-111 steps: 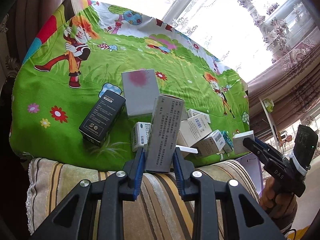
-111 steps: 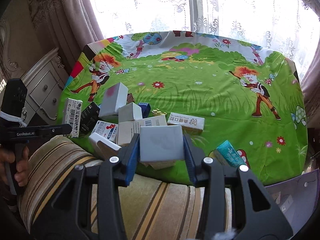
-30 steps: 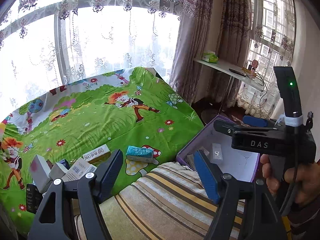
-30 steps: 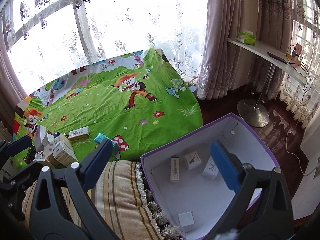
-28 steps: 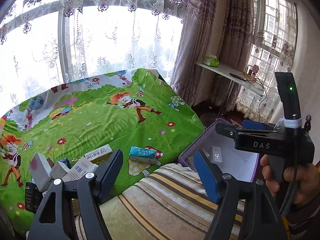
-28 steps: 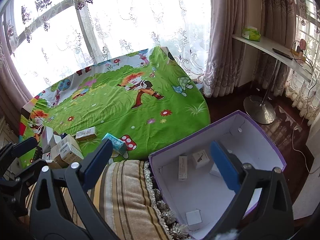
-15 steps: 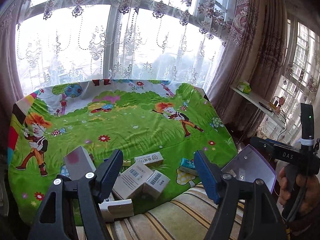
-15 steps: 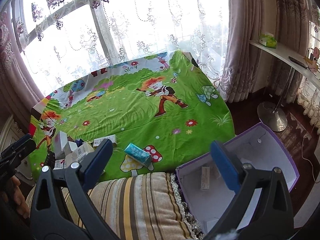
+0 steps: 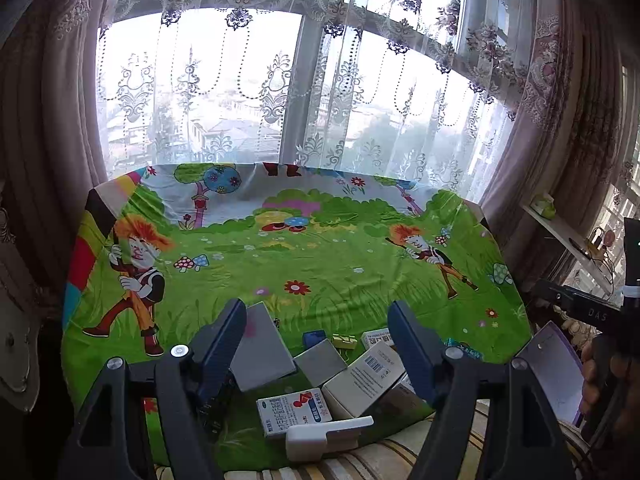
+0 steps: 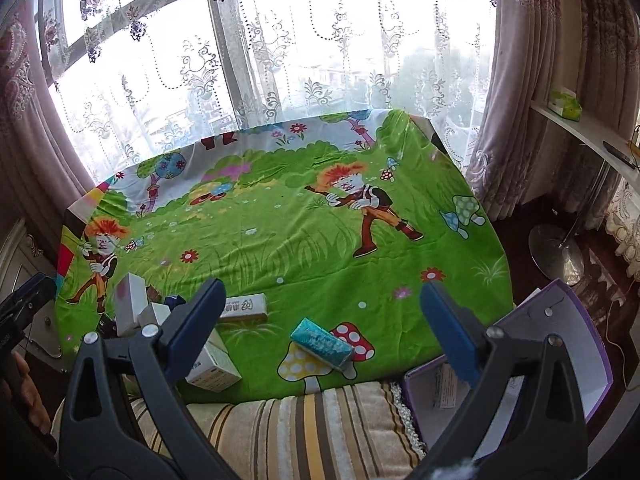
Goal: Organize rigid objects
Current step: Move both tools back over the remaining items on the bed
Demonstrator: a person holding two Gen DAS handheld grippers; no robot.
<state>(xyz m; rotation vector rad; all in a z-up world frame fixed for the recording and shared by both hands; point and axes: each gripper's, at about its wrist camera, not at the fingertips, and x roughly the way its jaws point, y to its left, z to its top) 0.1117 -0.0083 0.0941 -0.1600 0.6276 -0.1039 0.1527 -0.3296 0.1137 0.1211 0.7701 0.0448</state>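
- Small cardboard cartons sit in a loose pile at the near edge of the table (image 9: 320, 248), which is covered by a green cartoon cloth.
- Pile as seen from the left wrist: grey flat box (image 9: 262, 346) leaning, smaller grey box (image 9: 320, 362), barcode carton (image 9: 366, 380), red-and-blue printed carton (image 9: 294, 406), white flat box (image 9: 328, 436) at the very edge.
- Right wrist view: teal packet (image 10: 320, 344) lies alone on the mushroom print, well apart from the pile; a white long carton (image 10: 244, 307) lies between it and the pile.
- Purple storage box (image 10: 560, 360) is off the table's right side, open, with at least 1 carton already inside.
- Handling, judged: cartons look light, stiff along edges, crushable on broad faces, printed surface probably a bit slick. Best hold is across the 2 narrow sides, mid-length, with modest squeeze.
- Teal packet looks softer, may deform, so it wants a gentler hold across its short width.
- Leaning and stacked boxes will likely shift if a neighbour is pulled.
- Left gripper (image 9: 316, 338): fingers spread wide, nothing between them, touching nothing, hanging above the pile.
- Right gripper (image 10: 320, 326): fingers wide apart, empty, the teal packet lying in line with the gap but on the cloth beyond it.
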